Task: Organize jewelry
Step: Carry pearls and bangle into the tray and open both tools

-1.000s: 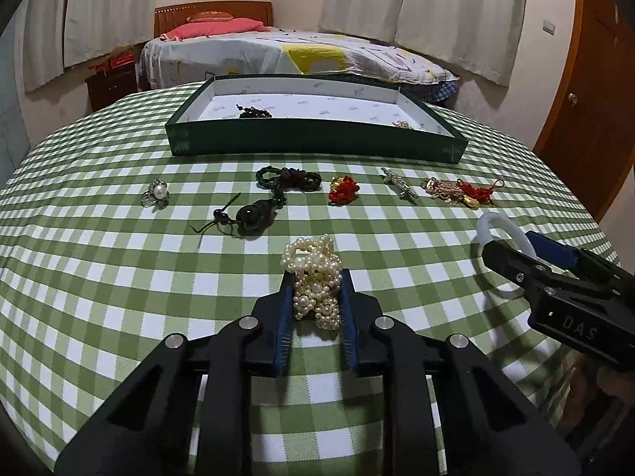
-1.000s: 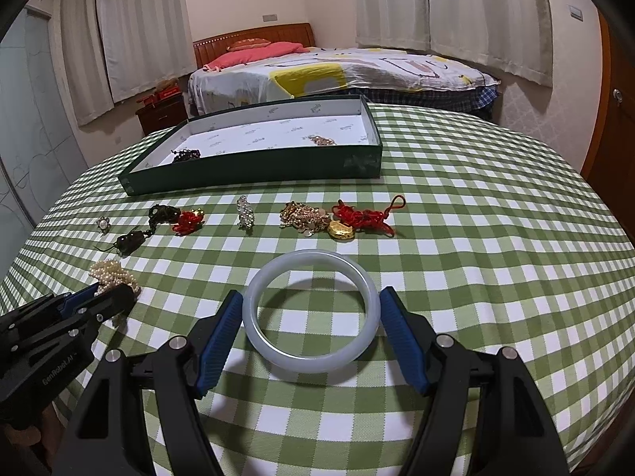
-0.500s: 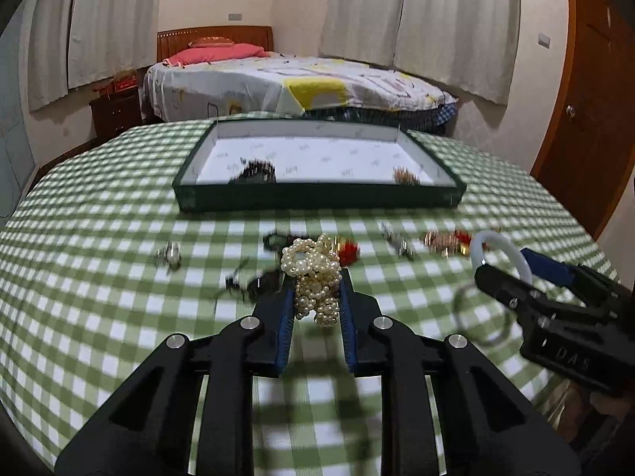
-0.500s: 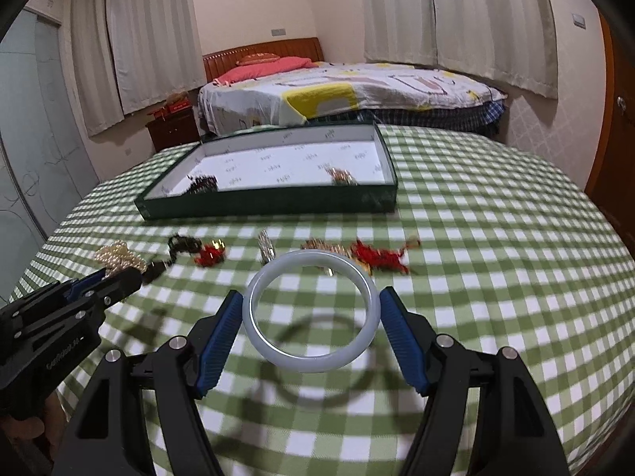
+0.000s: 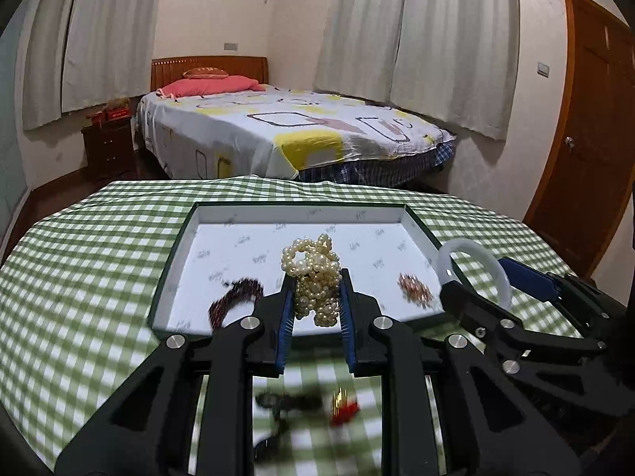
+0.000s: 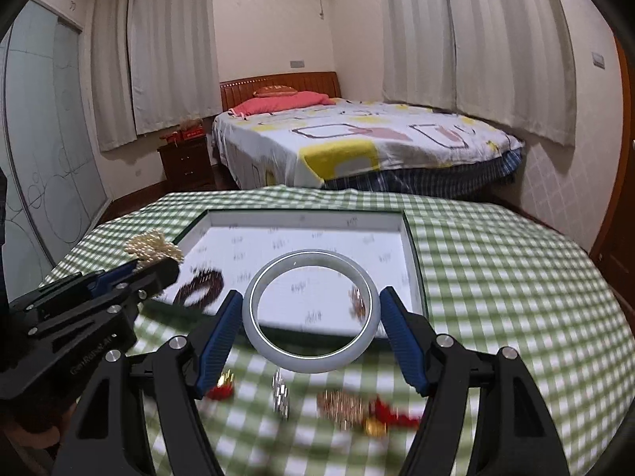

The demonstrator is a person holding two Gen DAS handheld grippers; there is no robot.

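Observation:
My left gripper [image 5: 315, 297] is shut on a bundle of cream pearl jewelry [image 5: 313, 273] and holds it in the air above the front edge of a dark green tray [image 5: 174, 254] with a white lining. My right gripper [image 6: 311, 309] is shut on a pale white bangle [image 6: 311, 353], also held up just before the tray [image 6: 416, 269]. In the tray lie a dark beaded bracelet [image 5: 234, 301] and a small gold piece [image 5: 412, 285]. The right gripper with the bangle [image 5: 472, 265] shows at the right of the left wrist view.
Below the grippers, on the green checked tablecloth [image 6: 516, 277], lie a red ornament [image 6: 220, 390], a silver brooch [image 6: 281, 394], a gold chain with a red cord [image 6: 357, 408] and dark beads [image 5: 285, 400]. A bed [image 5: 285, 135] stands behind the table.
Both grippers have lifted their pieces off the table and moved forward to the tray. The loose jewelry that lay ahead now lies beneath them.

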